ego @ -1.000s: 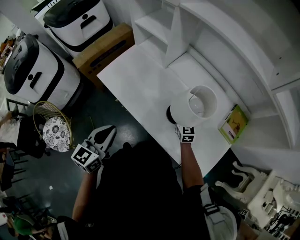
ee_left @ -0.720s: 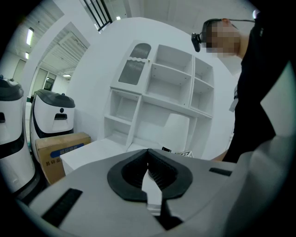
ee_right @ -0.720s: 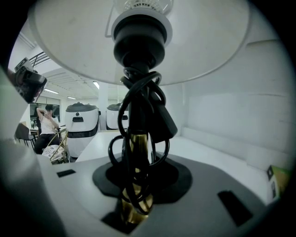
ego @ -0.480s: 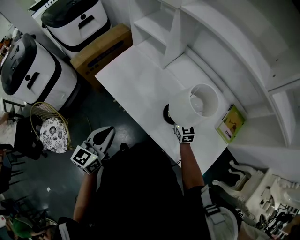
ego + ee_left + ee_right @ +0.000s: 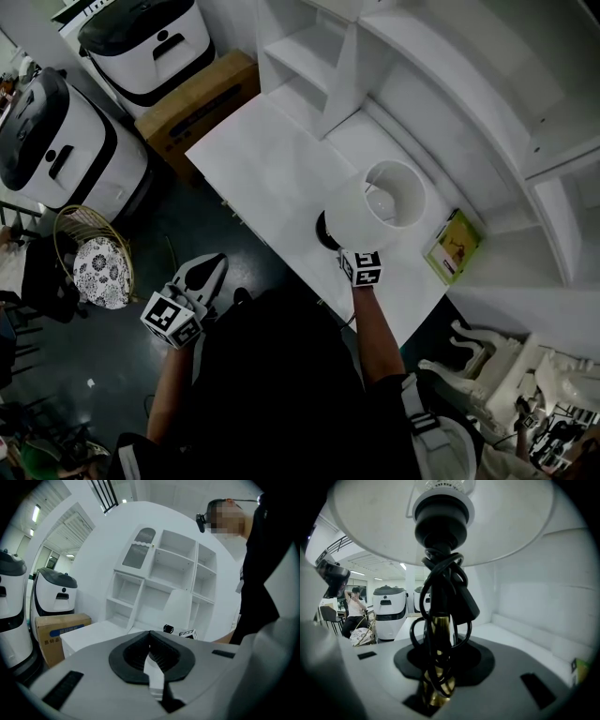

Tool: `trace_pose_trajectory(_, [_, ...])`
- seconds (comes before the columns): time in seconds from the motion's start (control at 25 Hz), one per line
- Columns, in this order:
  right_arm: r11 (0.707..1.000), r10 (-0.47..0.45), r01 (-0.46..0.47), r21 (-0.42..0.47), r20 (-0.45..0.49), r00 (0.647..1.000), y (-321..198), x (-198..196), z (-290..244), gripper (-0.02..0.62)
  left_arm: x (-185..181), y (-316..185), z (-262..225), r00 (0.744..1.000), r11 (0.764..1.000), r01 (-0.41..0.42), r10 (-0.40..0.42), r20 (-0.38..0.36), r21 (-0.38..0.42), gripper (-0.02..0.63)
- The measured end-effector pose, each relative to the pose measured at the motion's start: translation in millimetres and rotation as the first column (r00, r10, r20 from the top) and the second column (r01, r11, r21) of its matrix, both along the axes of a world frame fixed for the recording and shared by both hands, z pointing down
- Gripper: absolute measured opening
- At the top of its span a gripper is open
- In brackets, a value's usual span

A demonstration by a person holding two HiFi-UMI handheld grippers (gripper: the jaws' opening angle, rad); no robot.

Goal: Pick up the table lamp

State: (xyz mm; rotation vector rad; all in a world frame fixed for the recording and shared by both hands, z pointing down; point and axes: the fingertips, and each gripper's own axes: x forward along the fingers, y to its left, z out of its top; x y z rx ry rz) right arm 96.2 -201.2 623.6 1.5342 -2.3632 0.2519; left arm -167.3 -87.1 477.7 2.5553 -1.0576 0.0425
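Note:
The table lamp has a white shade [image 5: 370, 211] and a dark round base [image 5: 324, 231] just over the white table [image 5: 272, 169]. My right gripper [image 5: 360, 262] reaches under the shade from the table's near edge. In the right gripper view my right gripper [image 5: 437, 670] is shut on the lamp's brass stem [image 5: 438, 634], which has a black cord [image 5: 454, 597] wound around it below the shade [image 5: 501, 522]. My left gripper [image 5: 208, 272] hangs shut and empty off the table's left, over the dark floor. The left gripper view shows the lamp shade [image 5: 179, 612] far ahead.
A yellow-green book [image 5: 448, 248] lies on the table right of the lamp. White shelving [image 5: 309, 56] rises behind the table. A cardboard box [image 5: 197, 98], two white-and-black machines [image 5: 56, 141] and a gold wire basket [image 5: 94, 267] stand on the floor at left.
The right gripper has risen a little with the lamp in its jaws, and the shade now looks larger and nearer. The left gripper has stayed where it was.

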Motion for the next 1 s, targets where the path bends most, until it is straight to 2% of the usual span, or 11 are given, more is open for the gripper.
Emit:
trace_pose_trajectory(0.16, [1.000,-0.011,0.011,-0.008,-0.011,1.000,4.7,-4.9,-5.8,0.118,-4.7,3.1,0.3,1.000,1.000,0.020,-0.020,-0.021,-0.014,0.011])
trace_pose_trajectory(0.32, [1.000,-0.023,0.023,-0.013,-0.026,0.999,9.0,-12.4,-10.7,0.118,-14.8,5.3,6.6,0.999,0.999,0.034,-0.034,0.004,-0.005,0.011])
trace_pose_trajectory(0.68, [0.999,-0.031,0.031,-0.006,-0.005,0.999,12.3,-26.8,-30.0,0.118,-24.3,5.0,5.6,0.999,0.999,0.045,-0.045,-0.006,0.004,0.011])
trace_pose_trajectory(1.0, [1.000,-0.007,0.007,-0.019,-0.023,1.000,7.7,-12.3,-42.4,0.118,-24.9,3.2,7.2,0.999,0.999,0.049,-0.049,-0.024,0.006,0.011])
